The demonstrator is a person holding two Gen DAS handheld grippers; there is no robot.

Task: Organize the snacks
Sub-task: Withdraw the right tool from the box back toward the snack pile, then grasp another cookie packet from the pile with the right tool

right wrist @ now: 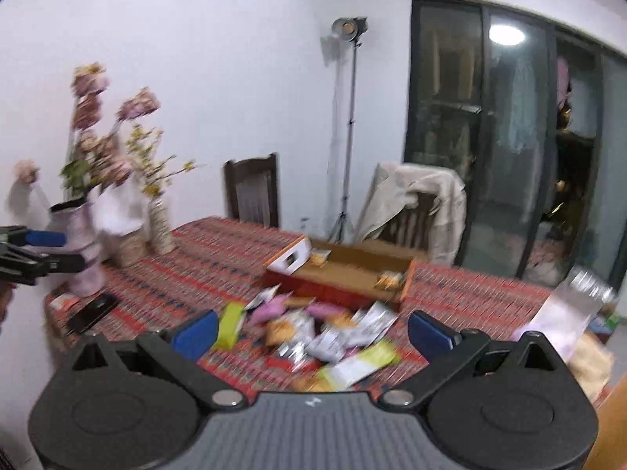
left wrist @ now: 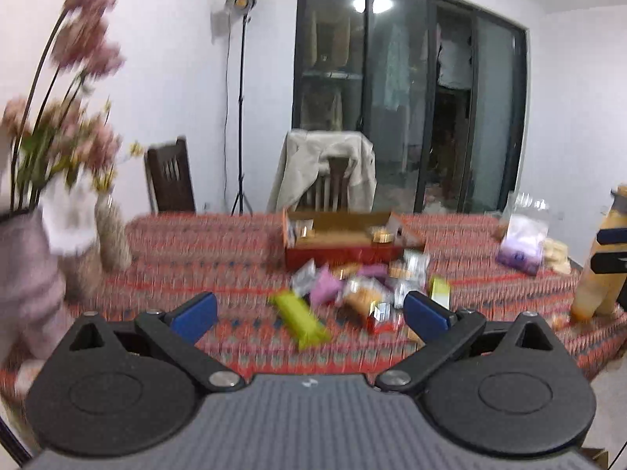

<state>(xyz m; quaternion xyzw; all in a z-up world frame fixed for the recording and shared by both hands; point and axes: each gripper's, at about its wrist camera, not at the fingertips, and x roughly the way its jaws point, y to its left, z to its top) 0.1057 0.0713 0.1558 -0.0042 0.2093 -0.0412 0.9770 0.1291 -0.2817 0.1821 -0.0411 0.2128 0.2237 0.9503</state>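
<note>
Crinkly foil snack packets point(right wrist: 313, 333) heaped ahead of both tongs: light, soft, slippery; best pinched at a sealed edge. Left tongs point(left wrist: 309, 313) and right tongs point(right wrist: 311, 331) gaping wide, empty.

White walls point(left wrist: 176, 39) back a table under a red patterned cloth point(left wrist: 219, 243), with a dark wooden chair point(left wrist: 170, 176) at centre left, a coat-draped chair point(left wrist: 325, 172) mid-frame, a light stand point(left wrist: 241, 98) between them and dark glass doors point(left wrist: 411, 90) upper right.

No readable text anywhere; snack packets point(right wrist: 313, 337) ahead of the gripper and the box point(right wrist: 345, 274) are too blurred.
</note>
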